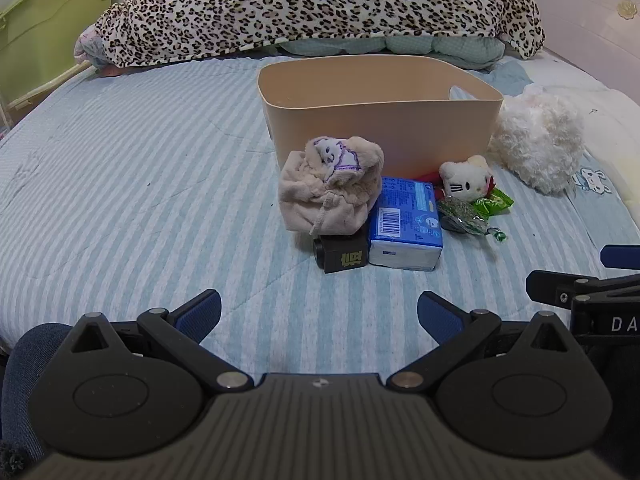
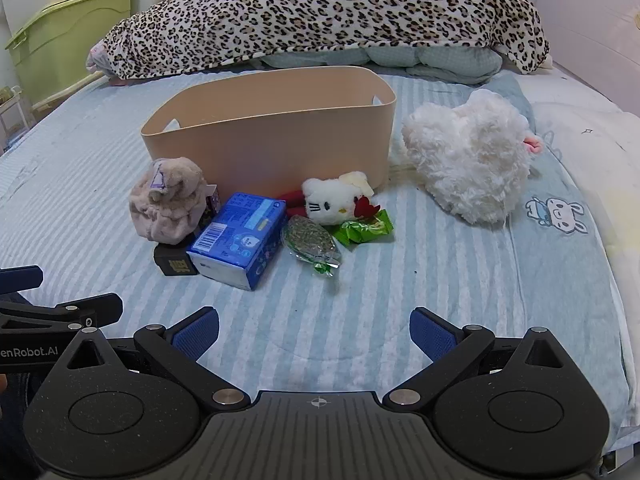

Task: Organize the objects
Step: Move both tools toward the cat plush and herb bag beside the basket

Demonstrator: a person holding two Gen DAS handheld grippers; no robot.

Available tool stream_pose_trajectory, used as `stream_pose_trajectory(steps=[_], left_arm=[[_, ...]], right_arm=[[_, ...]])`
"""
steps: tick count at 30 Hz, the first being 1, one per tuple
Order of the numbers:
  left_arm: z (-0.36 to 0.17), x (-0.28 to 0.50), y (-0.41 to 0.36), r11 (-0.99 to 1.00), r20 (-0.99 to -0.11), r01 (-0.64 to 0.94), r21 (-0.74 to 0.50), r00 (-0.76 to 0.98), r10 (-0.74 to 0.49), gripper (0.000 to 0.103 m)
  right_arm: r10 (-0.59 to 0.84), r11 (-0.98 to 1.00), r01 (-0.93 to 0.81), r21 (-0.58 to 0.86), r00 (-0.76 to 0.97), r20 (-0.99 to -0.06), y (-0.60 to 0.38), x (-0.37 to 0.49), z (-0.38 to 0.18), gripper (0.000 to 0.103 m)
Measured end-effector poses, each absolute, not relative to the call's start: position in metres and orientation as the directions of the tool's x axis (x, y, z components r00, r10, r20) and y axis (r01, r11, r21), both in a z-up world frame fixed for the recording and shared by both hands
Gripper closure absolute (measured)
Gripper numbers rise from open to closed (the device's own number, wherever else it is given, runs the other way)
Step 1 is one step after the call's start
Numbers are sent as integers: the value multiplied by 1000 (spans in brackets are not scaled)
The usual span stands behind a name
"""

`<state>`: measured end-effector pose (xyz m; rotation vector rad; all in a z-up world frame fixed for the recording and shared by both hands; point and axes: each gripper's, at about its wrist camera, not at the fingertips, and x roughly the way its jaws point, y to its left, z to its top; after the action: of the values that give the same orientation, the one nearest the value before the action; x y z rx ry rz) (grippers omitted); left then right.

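Striped blue bedding [image 2: 360,320] fills both views, with a leopard-print blanket [image 2: 320,12] along the top. Centre frame, left to right before the beige storage bin [image 2: 272,148]: a beige plush pouch [image 2: 168,208] on a black box [image 2: 174,264], a blue tissue pack [image 2: 240,240], a seed packet [image 2: 312,242], a Hello Kitty toy [image 2: 332,200], green wrappers [image 2: 362,230], and a fluffy white plush [image 2: 468,160]. Left gripper [image 1: 319,312] and right gripper [image 2: 314,330] hover wide open, empty. Nothing seems binned yet; the next move is probably closing on one item.
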<state>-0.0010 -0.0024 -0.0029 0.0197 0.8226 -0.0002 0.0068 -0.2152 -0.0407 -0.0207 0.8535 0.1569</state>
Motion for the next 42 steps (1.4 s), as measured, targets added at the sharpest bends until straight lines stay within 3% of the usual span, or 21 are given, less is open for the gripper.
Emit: stream_pose_trajectory(steps=[42], left_arm=[[-2,15,-3,999,-723,25,23,691,-1,0]], right_arm=[[123,991,-126,54,644,-755,-216,31,-42,0]])
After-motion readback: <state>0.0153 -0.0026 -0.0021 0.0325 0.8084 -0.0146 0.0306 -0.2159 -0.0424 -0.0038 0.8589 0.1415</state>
